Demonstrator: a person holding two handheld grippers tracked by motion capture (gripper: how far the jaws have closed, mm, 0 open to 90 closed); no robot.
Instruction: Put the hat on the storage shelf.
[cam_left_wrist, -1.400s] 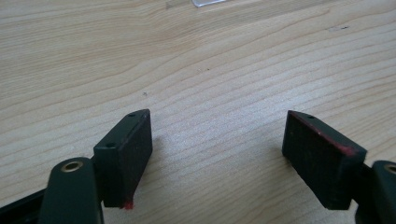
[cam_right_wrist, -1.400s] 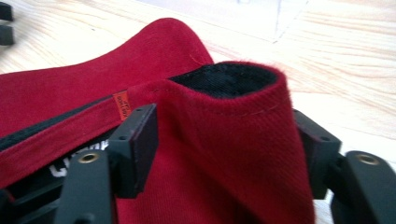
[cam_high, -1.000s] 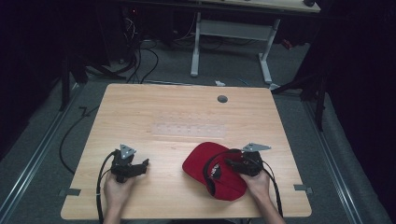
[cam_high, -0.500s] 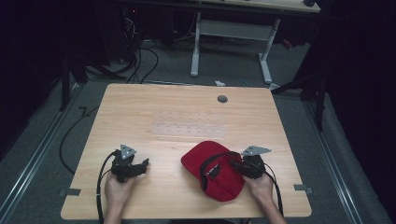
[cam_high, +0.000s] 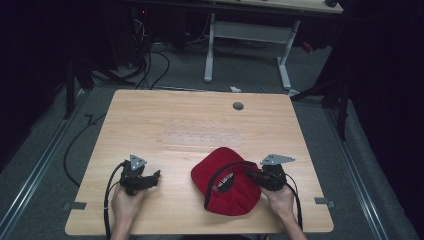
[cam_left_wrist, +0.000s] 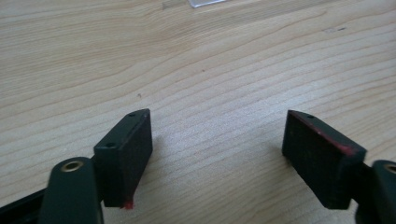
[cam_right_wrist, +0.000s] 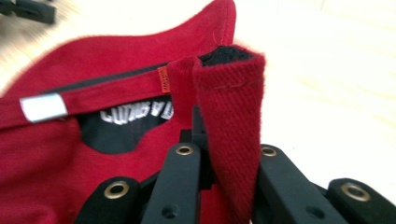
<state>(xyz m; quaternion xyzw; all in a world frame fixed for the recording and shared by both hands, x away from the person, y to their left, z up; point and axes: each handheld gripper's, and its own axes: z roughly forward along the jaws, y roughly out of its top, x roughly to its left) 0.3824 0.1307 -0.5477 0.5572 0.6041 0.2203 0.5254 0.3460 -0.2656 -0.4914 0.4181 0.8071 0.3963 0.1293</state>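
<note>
Fabric is bunching between the jaws of the right gripper (cam_right_wrist: 219, 154) — they have just been closing and are now clamping a fold of the red cap's (cam_high: 227, 187) rim, the rest of the cap spreading away ahead of them on the table (cam_high: 200, 120). Off to that gripper's left, the left gripper (cam_left_wrist: 217, 154) is sitting wide and empty over bare wood. With so thin a pinch, the fold is likely to slip free if the lift jerks — or the cap may drag and flop.
</note>
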